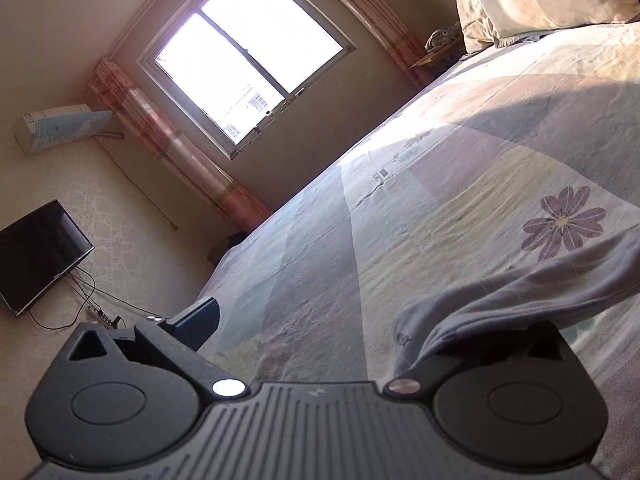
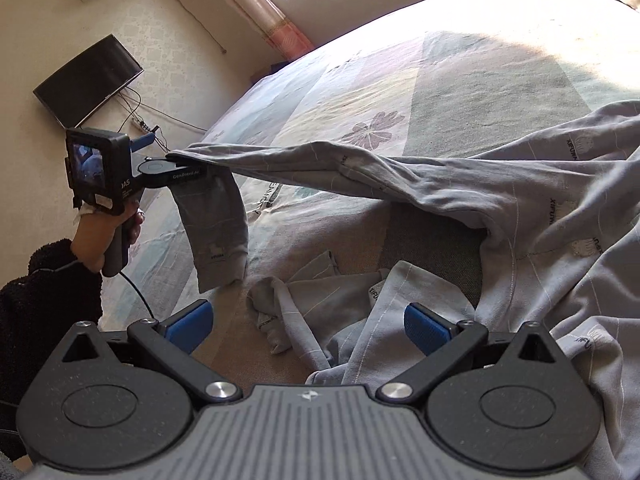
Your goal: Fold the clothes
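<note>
Left tool (image 2: 170, 164) pinching sleeve of grey printed cotton top (image 2: 520, 208), lifted over patchwork floral bedsheet (image 2: 360, 80); right tool (image 2: 308, 320) spread wide above crumpled fabric.

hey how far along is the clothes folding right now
Early stage. Nothing looks folded: the grey garment lies crumpled and spread on the bed. In hand: a sleeve is draped over the left claw and lifted, cuff dangling. The right claw hangs open above the cloth. Every fold remains.
</note>
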`<action>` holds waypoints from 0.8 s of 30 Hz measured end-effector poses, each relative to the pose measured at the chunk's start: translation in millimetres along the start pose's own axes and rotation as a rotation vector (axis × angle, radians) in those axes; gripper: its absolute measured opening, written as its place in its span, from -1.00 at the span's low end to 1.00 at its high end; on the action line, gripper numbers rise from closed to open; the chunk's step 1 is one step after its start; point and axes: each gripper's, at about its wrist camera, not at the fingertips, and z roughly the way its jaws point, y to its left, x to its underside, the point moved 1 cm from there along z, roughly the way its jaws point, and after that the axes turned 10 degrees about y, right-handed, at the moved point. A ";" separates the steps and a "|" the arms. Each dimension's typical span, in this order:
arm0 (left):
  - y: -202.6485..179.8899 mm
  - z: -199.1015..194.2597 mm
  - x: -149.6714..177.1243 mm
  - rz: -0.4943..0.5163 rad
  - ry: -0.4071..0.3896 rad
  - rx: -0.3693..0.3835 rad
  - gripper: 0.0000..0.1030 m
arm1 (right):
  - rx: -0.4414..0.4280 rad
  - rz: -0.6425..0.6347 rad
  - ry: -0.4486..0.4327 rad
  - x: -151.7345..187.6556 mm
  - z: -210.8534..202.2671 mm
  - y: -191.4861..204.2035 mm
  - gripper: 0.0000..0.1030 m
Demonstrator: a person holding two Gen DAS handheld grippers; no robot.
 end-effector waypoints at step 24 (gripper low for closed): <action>-15.4 106.8 -35.8 0.140 0.105 -0.001 1.00 | 0.044 0.074 0.001 8.4 4.2 -18.4 1.00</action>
